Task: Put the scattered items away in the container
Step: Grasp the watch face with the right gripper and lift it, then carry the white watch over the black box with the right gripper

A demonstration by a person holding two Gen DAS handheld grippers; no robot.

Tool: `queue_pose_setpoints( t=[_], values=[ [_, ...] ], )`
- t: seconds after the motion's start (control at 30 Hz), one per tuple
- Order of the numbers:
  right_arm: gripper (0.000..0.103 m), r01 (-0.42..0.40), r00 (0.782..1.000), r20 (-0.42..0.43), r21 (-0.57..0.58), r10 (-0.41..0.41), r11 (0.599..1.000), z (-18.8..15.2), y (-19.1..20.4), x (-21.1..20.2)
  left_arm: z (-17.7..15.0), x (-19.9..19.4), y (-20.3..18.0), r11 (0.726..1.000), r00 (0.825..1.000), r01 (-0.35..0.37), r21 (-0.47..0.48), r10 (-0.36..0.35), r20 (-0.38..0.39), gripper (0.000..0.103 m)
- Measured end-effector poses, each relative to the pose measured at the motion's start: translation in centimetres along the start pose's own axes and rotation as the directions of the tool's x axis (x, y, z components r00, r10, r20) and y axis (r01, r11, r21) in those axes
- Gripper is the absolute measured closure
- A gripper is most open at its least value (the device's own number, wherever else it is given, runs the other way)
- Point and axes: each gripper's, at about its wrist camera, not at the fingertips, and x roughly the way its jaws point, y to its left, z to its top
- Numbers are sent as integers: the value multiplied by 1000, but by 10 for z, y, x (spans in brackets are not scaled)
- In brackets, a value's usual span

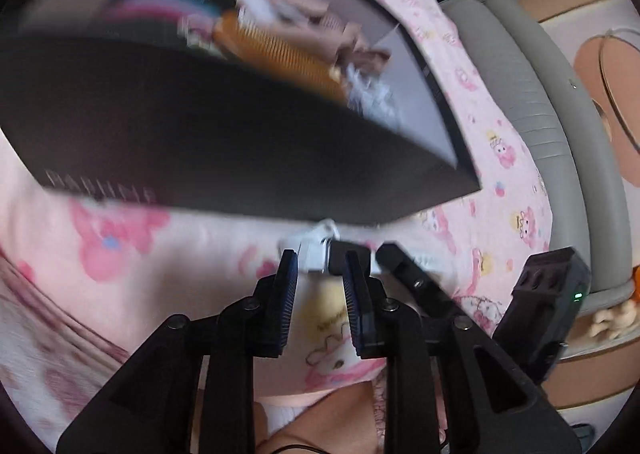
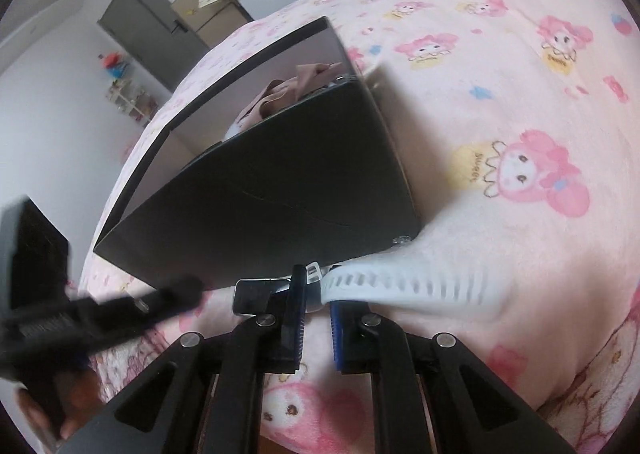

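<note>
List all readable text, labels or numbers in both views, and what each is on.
"sweet": small script on the yellow patches of the blanket print, rotated; probable reading only.
White lettering along the box side, left wrist view: too blurred to read.
Same blanket script in the left wrist view: too blurred to read.
No other text or numbers visible.

At the bottom centre of the frame the right gripper (image 2: 316,286) has its jaws drawn close around a watch (image 2: 256,296) where the dark face meets its white perforated strap (image 2: 408,286), which trails to the right over a pink cartoon-print blanket (image 2: 500,102). Just above stands an open black box (image 2: 272,198), beige cloth (image 2: 280,94) showing inside. The left gripper (image 2: 176,290) reaches in from the lower left, blurred, its tip near the watch face.
</note>
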Motion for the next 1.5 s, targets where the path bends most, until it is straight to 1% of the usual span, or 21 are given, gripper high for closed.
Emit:
queue_pose_setpoints(
  t=[0.07, 0.13, 0.2, 0.27, 0.37, 0.47, 0.63, 0.73, 0.77, 0.87, 0.93, 1.03, 1.1, 1.13, 1.2, 1.27, 1.3, 1.37, 1.4, 1.43, 1.5],
  values=[
    [94, 18, 1000, 9, -4, -18, 1000, -1, 0, -3, -5, 8, 1, 1000, 1000, -6, -6, 6, -15, 73],
    [94, 41, 999, 19, -3, -41, 999, -2, -1, -3, -9, 13, 2, 1000, 1000, 5, -17, -5, -23, 72],
    [94, 53, 998, 25, 12, -54, 998, -1, -4, -3, -11, 14, 7, 996, 998, 50, -67, -52, -22, 71],
    [94, 80, 996, 39, 23, -81, 997, 0, -7, -5, -13, 14, 16, 986, 995, 97, -137, -98, -5, 69],
    [94, 136, 988, 70, 17, -137, 991, 0, -7, -11, -18, 17, 28, 959, 986, 164, -230, -165, 18, 65],
    [94, 150, 987, 62, 15, -151, 989, -1, -7, -11, -23, 25, 33, 932, 974, 221, -288, -226, 18, 65],
    [94, 149, 987, 58, 20, -150, 989, -2, -9, -12, -26, 28, 39, 898, 962, 272, -345, -259, 83, 65],
    [94, 150, 987, 54, 18, -151, 989, -2, -9, -13, -25, 28, 45, 878, 958, 285, -385, -253, 135, 65],
    [94, 151, 987, 53, 15, -152, 988, -2, -9, -13, -25, 29, 48, 866, 956, 294, -405, -254, 150, 65],
    [95, 159, 986, 52, 0, -159, 987, -4, -6, -14, -23, 36, 54, 834, 949, 315, -454, -275, 152, 65],
    [95, 158, 986, 50, -10, -158, 987, -5, -4, -14, -24, 41, 54, 825, 945, 326, -463, -297, 135, 65],
    [95, 151, 987, 63, -18, -149, 988, -7, -3, -17, -26, 39, 50, 828, 942, 334, -450, -316, 116, 66],
    [95, 148, 987, 66, -17, -146, 989, -6, -4, -18, -27, 33, 46, 832, 935, 352, -428, -336, 115, 78],
    [95, 134, 989, 64, -17, -132, 991, -5, -5, -18, -27, 28, 44, 836, 933, 358, -416, -337, 124, 80],
    [95, 75, 996, 51, -40, -73, 996, -5, -2, -17, -26, 12, 39, 849, 931, 365, -383, -329, 157, 82],
    [95, 31, 998, 56, -93, -26, 995, -7, 8, -19, -26, -4, 34, 854, 923, 383, -352, -339, 183, 83],
    [95, 14, 998, 64, -121, -6, 993, -8, 13, -21, -26, -14, 31, 864, 923, 379, -332, -332, 193, 83],
    [95, -41, 995, 78, -162, 54, 986, -10, 22, -25, -26, -33, 25, 893, 932, 347, -287, -294, 212, 83],
    [95, -72, 993, 81, -174, 87, 982, -10, 25, -27, -26, -42, 21, 914, 940, 315, -256, -264, 215, 83],
    [95, -90, 991, 85, -181, 106, 979, -11, 27, -29, -26, -50, 17, 939, 953, 263, -221, -217, 212, 81],
    [95, -98, 988, 97, -188, 118, 977, -11, 29, -31, -25, -63, 16, 972, 972, 164, -167, -130, 194, 78]
  ],
)
